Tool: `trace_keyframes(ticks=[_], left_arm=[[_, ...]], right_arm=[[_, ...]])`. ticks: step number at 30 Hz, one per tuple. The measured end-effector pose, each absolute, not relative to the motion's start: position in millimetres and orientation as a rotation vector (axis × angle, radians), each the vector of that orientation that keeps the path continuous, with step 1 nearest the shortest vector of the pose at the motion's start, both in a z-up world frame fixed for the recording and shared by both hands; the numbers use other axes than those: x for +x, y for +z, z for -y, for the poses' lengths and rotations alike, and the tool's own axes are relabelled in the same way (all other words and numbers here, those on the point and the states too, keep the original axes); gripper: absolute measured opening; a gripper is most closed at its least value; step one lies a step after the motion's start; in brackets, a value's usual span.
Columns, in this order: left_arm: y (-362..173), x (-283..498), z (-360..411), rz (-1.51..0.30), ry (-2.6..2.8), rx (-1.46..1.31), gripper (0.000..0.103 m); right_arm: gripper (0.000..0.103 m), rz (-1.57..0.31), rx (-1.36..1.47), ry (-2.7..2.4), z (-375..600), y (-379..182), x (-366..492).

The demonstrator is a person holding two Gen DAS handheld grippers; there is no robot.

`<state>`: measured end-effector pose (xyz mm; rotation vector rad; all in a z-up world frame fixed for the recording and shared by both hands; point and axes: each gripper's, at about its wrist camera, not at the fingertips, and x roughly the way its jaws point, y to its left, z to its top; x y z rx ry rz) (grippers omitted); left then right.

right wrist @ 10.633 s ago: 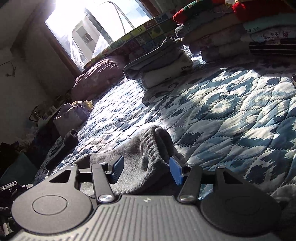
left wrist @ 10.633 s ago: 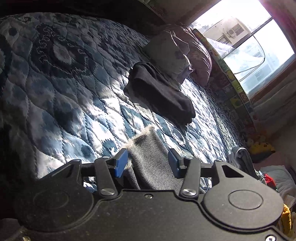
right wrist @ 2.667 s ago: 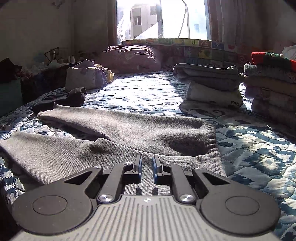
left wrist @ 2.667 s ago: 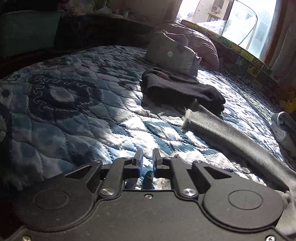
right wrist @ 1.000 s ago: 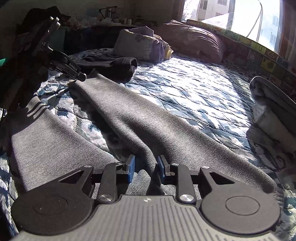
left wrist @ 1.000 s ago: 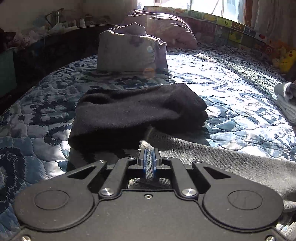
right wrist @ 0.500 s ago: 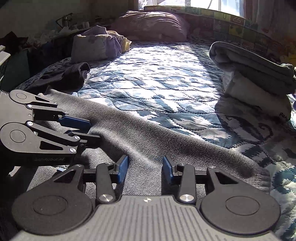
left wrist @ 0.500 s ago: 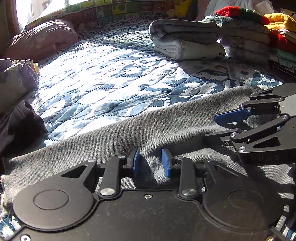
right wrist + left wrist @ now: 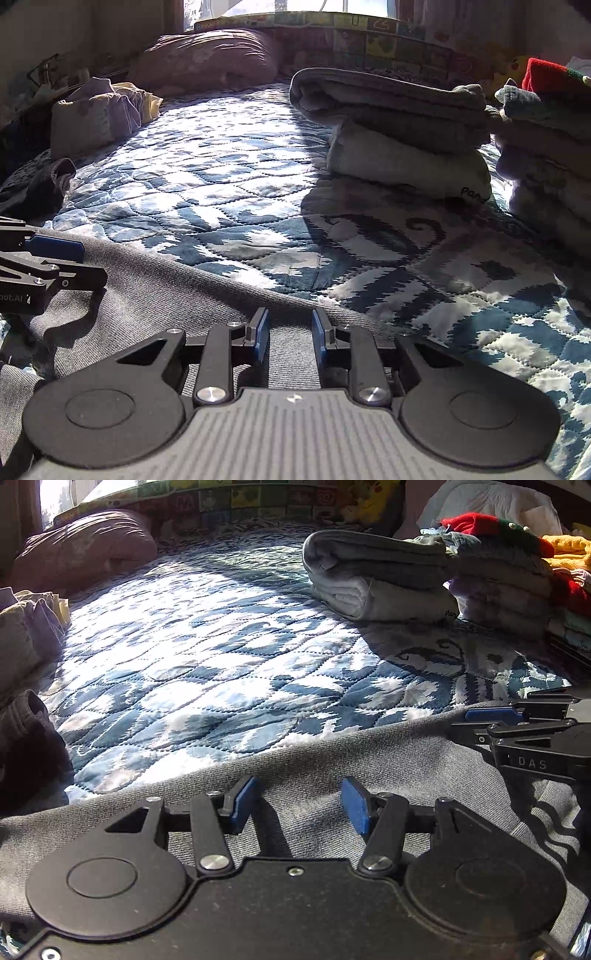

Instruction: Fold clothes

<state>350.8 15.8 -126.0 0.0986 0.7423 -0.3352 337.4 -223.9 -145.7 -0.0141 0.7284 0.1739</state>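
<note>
Across the near edge of the blue-and-white quilt [image 9: 229, 664] lies the grey knit garment [image 9: 369, 753], spread flat in a long band, its far hem running along the quilt's pattern. Both grippers sit low over this garment, side by side.

Left gripper [image 9: 299, 805]: blue-padded fingers spread wide apart, nothing between them but grey knit lying beneath; whether the tips touch the cloth I cannot tell. Seen from the right wrist camera, the same gripper enters at the left side of the garment, fingers parted, casting a shadow on the knit.

Right gripper [image 9: 290, 336]: fingers parted with a narrower gap, straddling the garment close to its far hem, not clamped on it. From the left wrist view it shows at the garment's right end, one blue pad lit.

Beyond the garment, on the quilt's far right: a folded pile of grey and pale cloth [image 9: 399, 147], and just beside it a taller stack of folded clothes [image 9: 517, 576] topped with red and green. Left of the garment, a dark crumpled garment [image 9: 40, 188]; past that, a small bundle of pale clothes [image 9: 96, 114]. At the quilt's far end, a mauve pillow [image 9: 207, 59] against a patchwork-patterned border [image 9: 388, 37].
</note>
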Motion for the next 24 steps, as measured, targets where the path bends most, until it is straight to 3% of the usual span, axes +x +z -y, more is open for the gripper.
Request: trace_keyframes(ticks=[6,12,14,15,16,20,24], left_arm=[[-121,353,-30,-0.728,-0.409,-0.02,0.038],[-136,367,13,-0.749,-0.28,0.193,0.05],[-134,366,-1,-0.722,-0.219,0.185,0.048],[-131,365,-10,-0.723,-0.208,0.157,0.037],[-125,361,-24,-0.72,-0.213,0.116,0.033],[-115,339,-23,-0.714,-0.388,0.11,0.033],[-143,327,18,-0.733,-0.452,0.235,0.04]], right_arm=[[0.027,-0.643,-0.046,0.316,205,-129,326],[0.023,-0.694,-0.049,0.261,196,-147,338],[0.018,-0.691,-0.019,0.18,211,-147,339],[0.018,-0.695,0.014,0.182,217,-147,339],[0.018,-0.694,0.035,0.18,221,-147,338],[0.018,-0.683,0.021,0.139,221,-149,338],[0.018,-0.682,0.056,0.131,228,-152,341]])
